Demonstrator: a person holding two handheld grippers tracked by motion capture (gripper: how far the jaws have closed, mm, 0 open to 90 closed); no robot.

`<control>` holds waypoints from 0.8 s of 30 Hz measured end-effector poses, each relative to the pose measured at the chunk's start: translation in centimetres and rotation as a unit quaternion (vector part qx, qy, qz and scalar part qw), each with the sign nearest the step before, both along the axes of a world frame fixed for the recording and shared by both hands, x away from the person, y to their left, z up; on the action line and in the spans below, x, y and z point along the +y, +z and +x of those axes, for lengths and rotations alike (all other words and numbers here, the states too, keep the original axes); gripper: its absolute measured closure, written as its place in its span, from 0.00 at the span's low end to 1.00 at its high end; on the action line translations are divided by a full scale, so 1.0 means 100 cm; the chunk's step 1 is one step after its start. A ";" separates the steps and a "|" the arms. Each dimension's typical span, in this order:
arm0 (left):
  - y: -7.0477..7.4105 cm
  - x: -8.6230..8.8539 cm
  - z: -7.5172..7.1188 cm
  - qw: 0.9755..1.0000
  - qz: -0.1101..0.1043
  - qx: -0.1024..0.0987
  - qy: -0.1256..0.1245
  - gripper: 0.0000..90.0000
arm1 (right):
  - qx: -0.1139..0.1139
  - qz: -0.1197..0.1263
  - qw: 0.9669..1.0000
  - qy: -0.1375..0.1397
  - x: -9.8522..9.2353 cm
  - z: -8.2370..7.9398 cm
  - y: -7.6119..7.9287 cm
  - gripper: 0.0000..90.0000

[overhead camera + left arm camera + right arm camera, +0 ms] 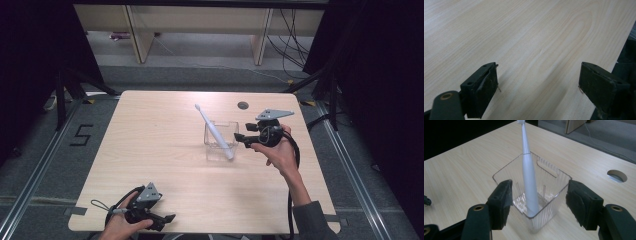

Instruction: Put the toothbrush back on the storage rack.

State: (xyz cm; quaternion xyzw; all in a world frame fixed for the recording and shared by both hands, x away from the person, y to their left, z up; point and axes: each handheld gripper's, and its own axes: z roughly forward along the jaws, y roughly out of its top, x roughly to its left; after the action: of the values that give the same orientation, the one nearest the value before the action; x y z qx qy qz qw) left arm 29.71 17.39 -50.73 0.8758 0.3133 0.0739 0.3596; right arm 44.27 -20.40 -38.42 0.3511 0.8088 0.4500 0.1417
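Observation:
A clear ribbed plastic box stands on the wooden table, right of its middle. A white electric toothbrush leans inside it, head up and tilted to the far left. My right gripper hovers just right of the box, open. In the right gripper view the box's near corner lies between the fingertips of the right gripper without touching them, and the toothbrush rises behind. My left gripper rests at the table's near left edge, open, over bare wood.
A round cable hole sits in the tabletop behind the box, also seen in the right gripper view. Beyond the table are grey floor, wooden furniture legs and loose cables. Black curtains hang on both sides.

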 end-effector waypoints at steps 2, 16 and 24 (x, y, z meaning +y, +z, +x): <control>-0.001 0.000 0.000 1.000 -0.003 0.002 0.001 0.17 | -0.016 -0.007 1.000 0.000 -0.003 0.000 0.000 0.42; 0.000 0.001 0.001 1.000 0.000 0.000 0.001 0.17 | -0.017 -0.009 1.000 -0.008 -0.015 -0.011 -0.004 0.42; 0.000 0.000 0.000 1.000 -0.003 0.004 -0.001 0.17 | -0.010 0.003 1.000 -0.010 -0.019 -0.021 -0.003 0.36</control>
State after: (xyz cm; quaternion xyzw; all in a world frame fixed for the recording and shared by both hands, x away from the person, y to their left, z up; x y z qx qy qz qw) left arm 29.74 17.42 -50.73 0.8753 0.3138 0.0693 0.3613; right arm 42.19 -22.33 -38.67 0.3549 0.8026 0.4544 0.1530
